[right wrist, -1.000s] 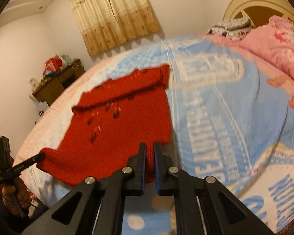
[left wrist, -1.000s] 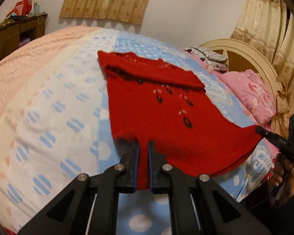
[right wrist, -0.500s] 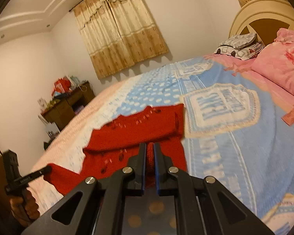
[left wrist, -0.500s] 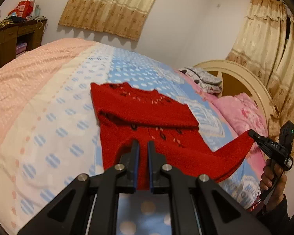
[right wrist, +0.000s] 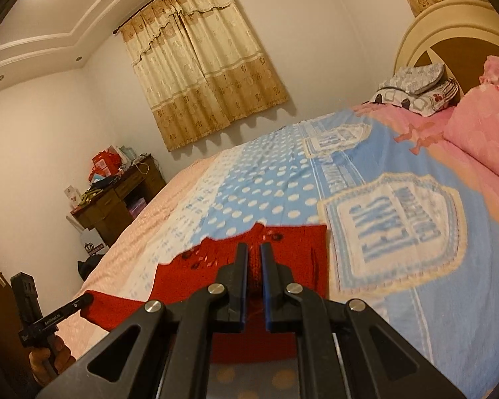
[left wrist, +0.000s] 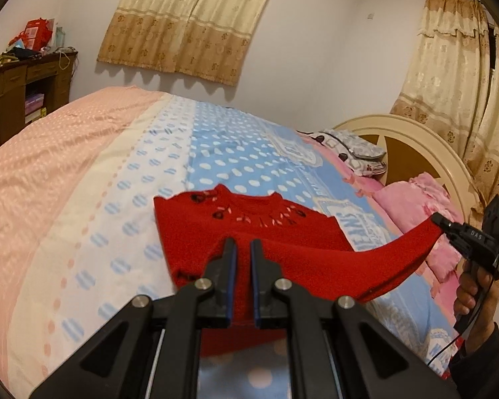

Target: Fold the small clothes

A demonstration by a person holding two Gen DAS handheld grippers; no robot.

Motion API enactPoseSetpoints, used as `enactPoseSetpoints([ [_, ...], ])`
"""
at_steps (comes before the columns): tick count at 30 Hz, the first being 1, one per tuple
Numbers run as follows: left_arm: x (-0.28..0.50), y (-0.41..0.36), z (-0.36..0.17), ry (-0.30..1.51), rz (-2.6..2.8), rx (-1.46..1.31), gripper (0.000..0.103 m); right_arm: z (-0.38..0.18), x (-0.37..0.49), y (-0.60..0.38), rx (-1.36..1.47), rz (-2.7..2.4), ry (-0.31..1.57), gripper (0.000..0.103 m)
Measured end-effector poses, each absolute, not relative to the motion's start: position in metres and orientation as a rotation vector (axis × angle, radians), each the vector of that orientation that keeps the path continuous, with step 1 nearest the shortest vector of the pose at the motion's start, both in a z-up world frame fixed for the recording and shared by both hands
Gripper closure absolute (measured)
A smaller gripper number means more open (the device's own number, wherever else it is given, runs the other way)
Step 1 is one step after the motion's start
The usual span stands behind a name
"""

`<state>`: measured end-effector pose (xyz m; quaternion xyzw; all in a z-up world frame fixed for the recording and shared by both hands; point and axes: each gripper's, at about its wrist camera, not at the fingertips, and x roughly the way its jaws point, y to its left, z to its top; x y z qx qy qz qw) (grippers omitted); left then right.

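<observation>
Both sets of jaws are pinched tight on the hem of the red knitted child's sweater (left wrist: 249,232): the left gripper (left wrist: 243,249) on one bottom corner, the right gripper (right wrist: 253,256) on the other. The hem hangs lifted between them while the embroidered collar end lies on the blue polka-dot bedspread (left wrist: 236,153). This looks like the bottom-to-top fold in mid-carry; next the hem wants laying level over the collar edge, corners matched. Bare bedspread lies beyond the collar; the pink pillows (right wrist: 482,123) sit well apart.
</observation>
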<state>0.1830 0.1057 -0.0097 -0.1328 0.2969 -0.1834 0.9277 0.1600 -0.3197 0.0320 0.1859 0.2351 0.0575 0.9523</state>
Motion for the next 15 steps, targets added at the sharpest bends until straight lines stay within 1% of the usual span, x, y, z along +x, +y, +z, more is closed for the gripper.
enactPoseSetpoints([
  [10, 0.239, 0.099, -0.01, 0.617, -0.357, -0.226, 0.095, 0.032, 0.227, -0.323, 0.368, 0.092, 0.494, 0.097],
  [15, 0.278, 0.1, -0.026, 0.668, -0.345, -0.213, 0.095, 0.022, 0.266, -0.323, 0.368, 0.092, 0.529, 0.097],
])
